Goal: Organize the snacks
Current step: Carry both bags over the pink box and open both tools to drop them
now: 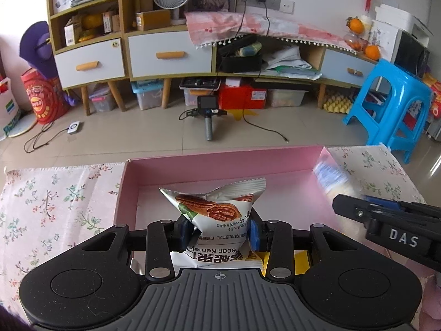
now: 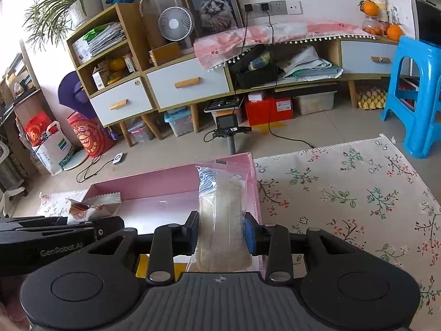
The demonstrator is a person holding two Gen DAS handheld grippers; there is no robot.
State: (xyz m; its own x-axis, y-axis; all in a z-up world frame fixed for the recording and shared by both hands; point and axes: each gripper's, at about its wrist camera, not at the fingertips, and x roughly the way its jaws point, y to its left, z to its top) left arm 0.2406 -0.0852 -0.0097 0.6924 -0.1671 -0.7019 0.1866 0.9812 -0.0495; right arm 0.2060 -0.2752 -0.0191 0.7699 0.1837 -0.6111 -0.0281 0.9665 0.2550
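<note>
Left tool (image 1: 220,233) is clamped on a white pecan-kernel packet (image 1: 217,212), its blue pads pinching the packet's lower half so the crimped top edge stands up over the open pink box (image 1: 220,168). Below the packet, a yellow item (image 1: 299,259) shows between the tool's arms; what it is cannot be told. Right tool (image 2: 222,234) is closed on a clear-wrapped cracker pack (image 2: 223,215), a long pale stack in transparent film with a blue-printed end, held upright against the box's right inner wall. In the left wrist view the right tool (image 1: 386,220) reaches in from the right edge with the same pack, blurred, near the box's right wall. In the right wrist view the left tool (image 2: 55,237) enters from the left with the pecan packet (image 2: 93,205) over the box's left part. Both packets are held above the box floor, well apart from each other. The box rests on a floral cloth (image 2: 344,193) covering the tabletop.
</note>
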